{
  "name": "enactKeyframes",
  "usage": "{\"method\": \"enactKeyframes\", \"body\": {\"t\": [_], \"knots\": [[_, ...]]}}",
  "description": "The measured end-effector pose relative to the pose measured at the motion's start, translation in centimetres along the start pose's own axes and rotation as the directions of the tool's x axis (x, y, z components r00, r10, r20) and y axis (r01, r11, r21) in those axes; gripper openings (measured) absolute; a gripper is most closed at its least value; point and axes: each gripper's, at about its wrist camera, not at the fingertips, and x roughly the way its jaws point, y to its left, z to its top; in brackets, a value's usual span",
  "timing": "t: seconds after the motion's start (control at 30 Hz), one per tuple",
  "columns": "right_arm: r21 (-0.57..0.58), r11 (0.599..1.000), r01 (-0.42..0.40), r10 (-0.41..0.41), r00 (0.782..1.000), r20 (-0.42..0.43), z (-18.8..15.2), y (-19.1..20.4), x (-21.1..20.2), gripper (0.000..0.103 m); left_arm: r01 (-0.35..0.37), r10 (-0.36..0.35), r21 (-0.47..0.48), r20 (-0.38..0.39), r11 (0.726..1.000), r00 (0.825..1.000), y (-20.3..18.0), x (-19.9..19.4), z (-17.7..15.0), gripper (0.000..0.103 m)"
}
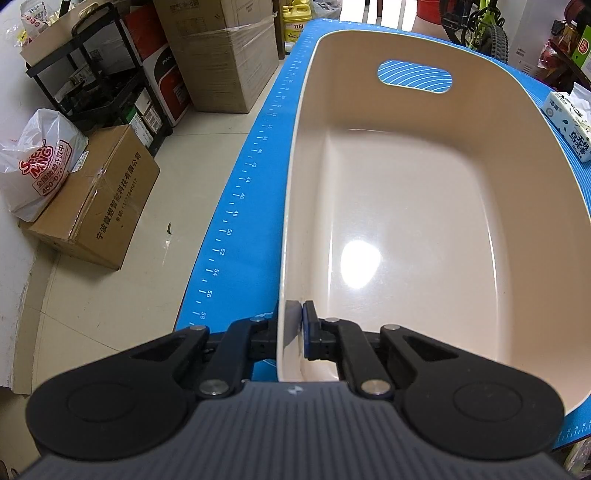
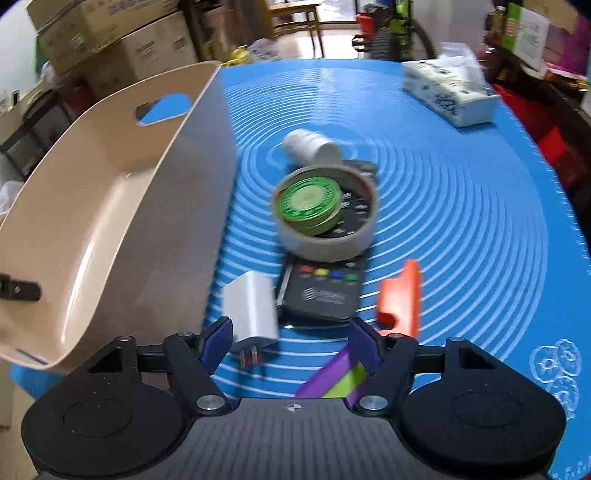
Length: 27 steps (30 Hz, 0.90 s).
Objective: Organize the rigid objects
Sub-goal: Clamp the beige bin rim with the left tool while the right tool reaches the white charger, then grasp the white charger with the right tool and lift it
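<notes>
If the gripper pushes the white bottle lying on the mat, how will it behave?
The bottle lies on its side, so it would likely roll. It looks like smooth plastic, perhaps slippery. The remote beside it might stop it.

We seem to be in a cluttered home storeroom: stacked cardboard boxes (image 1: 221, 55), a shopping bag (image 1: 37, 162) (on the tiled floor), a bicycle (image 1: 480, 26).
</notes>
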Motion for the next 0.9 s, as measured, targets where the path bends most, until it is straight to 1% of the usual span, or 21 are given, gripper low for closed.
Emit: {"method": "enactKeyframes", "body": {"t": [0.07, 0.13, 0.2, 0.27, 0.37, 0.47, 0.53, 0.67, 0.8, 0.9], "knots": [[0.011, 1.000, -0.028, 0.028, 0.999, -0.020, 0.0, -0.2, 0.3, 0.066, -0.002, 0.002, 0.004, 0.001, 1.000, 1.000, 0.0, 0.2, 0.0, 0.010], [0.021, 0.998, -0.066, 0.067, 0.997, -0.032, 0.0, -0.3, 0.6, 0.060, -0.004, 0.004, 0.007, 0.001, 1.000, 1.000, -0.1, 0.2, 0.0, 0.010], [0.025, 0.993, -0.113, 0.114, 0.992, -0.050, -0.1, -0.4, 0.9, 0.050, -0.004, 0.004, 0.008, 0.000, 1.000, 1.000, -0.1, 0.2, 0.0, 0.010], [0.046, 0.986, -0.161, 0.164, 0.984, -0.067, 0.0, -0.7, 1.3, 0.044, -0.003, 0.003, 0.009, 0.001, 1.000, 1.000, -0.1, 0.2, -0.1, 0.010], [0.106, 0.971, -0.214, 0.222, 0.973, -0.066, 0.2, -1.3, 1.9, 0.041, -0.003, 0.003, 0.011, 0.002, 1.000, 1.000, -0.1, 0.2, -0.1, 0.010], [0.159, 0.953, -0.258, 0.270, 0.961, -0.061, 0.6, -1.9, 2.5, 0.035, -0.002, 0.002, 0.012, 0.002, 1.000, 1.000, -0.1, 0.2, -0.1, 0.010], [0.167, 0.949, -0.267, 0.280, 0.958, -0.057, 0.7, -1.8, 2.7, 0.034, -0.002, 0.002, 0.012, 0.002, 1.000, 1.000, -0.2, 0.2, -0.1, 0.010], [0.135, 0.955, -0.263, 0.271, 0.961, -0.047, 0.5, -1.2, 2.6, 0.033, -0.001, 0.001, 0.006, 0.003, 1.000, 1.000, -0.1, 0.2, -0.1, 0.010], [0.086, 0.967, -0.240, 0.244, 0.969, -0.038, 0.4, -0.9, 2.3, 0.032, -0.001, 0.001, 0.006, 0.002, 1.000, 1.000, -0.1, 0.2, -0.1, 0.010], [0.085, 0.968, -0.236, 0.239, 0.971, -0.024, 0.5, -0.9, 1.5, 0.032, 0.000, 0.000, 0.003, 0.002, 1.000, 1.000, -0.1, 0.3, 0.0, 0.010]]}}
